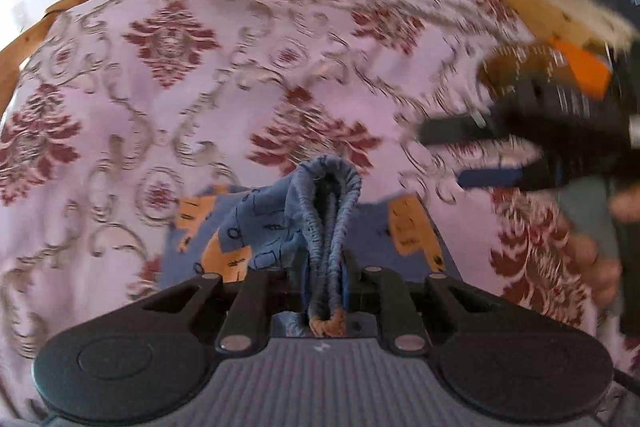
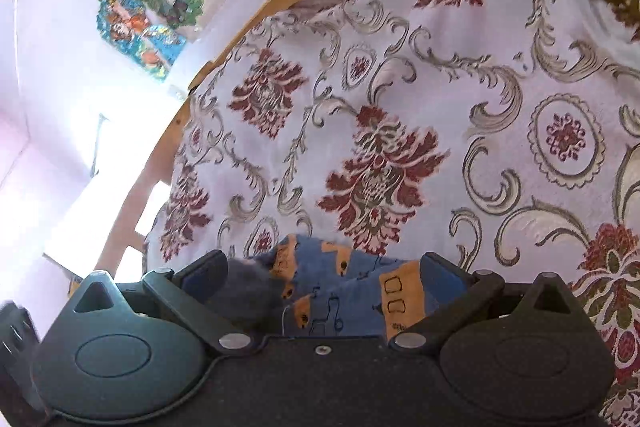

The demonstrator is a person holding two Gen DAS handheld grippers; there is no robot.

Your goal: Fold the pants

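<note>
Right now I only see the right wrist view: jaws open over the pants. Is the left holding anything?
Observer: Yes. The left gripper is shut on the pants, with the elastic waistband bunched upright between its fingers.
Operator: Can you see my right gripper from there?
Observer: Yes. The right gripper is at the right edge of the left wrist view, blurred, with its jaws apart and nothing clamped.
Operator: Anything near it?
Observer: Only the hand gripping its handle, below and behind the jaws.
</note>
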